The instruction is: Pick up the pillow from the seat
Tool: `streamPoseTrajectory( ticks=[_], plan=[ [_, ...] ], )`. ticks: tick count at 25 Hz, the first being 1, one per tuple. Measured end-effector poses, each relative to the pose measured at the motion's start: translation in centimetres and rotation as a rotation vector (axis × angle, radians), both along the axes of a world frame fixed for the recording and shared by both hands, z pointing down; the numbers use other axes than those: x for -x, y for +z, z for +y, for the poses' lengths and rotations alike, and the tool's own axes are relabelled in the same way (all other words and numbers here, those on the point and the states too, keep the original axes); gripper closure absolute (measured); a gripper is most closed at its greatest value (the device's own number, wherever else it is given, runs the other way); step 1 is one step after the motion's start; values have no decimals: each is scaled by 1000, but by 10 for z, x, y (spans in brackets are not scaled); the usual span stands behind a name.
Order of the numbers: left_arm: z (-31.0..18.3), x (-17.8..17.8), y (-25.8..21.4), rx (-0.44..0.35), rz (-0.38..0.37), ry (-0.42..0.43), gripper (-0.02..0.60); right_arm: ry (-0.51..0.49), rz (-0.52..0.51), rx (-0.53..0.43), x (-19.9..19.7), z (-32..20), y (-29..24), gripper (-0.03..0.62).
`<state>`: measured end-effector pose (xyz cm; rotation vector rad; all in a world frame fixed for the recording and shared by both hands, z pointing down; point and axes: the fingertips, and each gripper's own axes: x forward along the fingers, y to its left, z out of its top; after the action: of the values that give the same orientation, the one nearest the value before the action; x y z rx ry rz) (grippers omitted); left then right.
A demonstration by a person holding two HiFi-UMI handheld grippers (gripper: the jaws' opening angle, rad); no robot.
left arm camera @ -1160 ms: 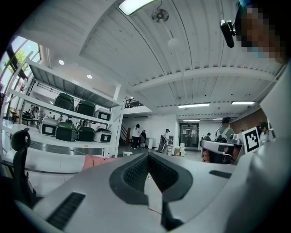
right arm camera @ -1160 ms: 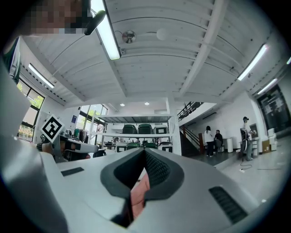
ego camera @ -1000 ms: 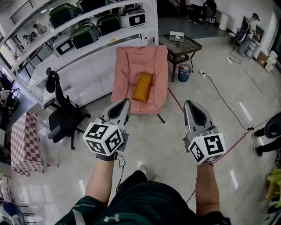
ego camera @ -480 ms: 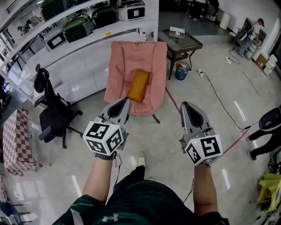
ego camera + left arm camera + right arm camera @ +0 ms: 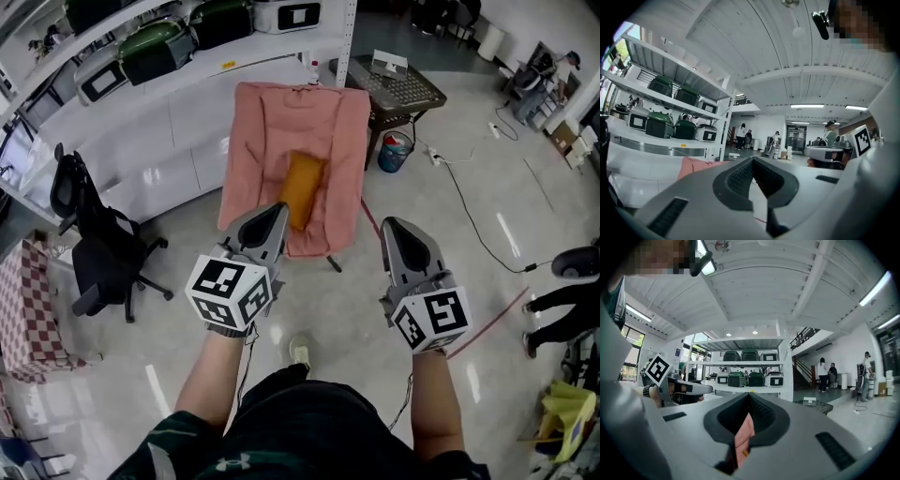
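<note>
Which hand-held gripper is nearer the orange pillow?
Left. The left hand-held gripper is just below-left of the pillow in the head view; the right hand-held gripper is farther off, to its lower right.

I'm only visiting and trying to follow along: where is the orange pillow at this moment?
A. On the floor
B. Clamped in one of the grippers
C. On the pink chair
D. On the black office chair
C: the orange pillow lies on the pink chair, while the left gripper and right gripper are short of it, jaws together and empty.
</note>
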<state>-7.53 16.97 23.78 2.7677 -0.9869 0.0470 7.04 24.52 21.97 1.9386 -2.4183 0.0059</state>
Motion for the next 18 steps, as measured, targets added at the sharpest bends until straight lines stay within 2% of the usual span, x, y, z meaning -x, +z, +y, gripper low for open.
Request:
streamPoseTrajectory(
  ticks=[11, 18],
  plan=[
    [-92, 4, 24, 36, 9, -32, 580, -53, -50, 69, 13, -112, 35, 591],
    [-151, -14, 45, 58, -4, -59, 580, -103, -78, 112, -1, -193, 63, 591]
  ],
)
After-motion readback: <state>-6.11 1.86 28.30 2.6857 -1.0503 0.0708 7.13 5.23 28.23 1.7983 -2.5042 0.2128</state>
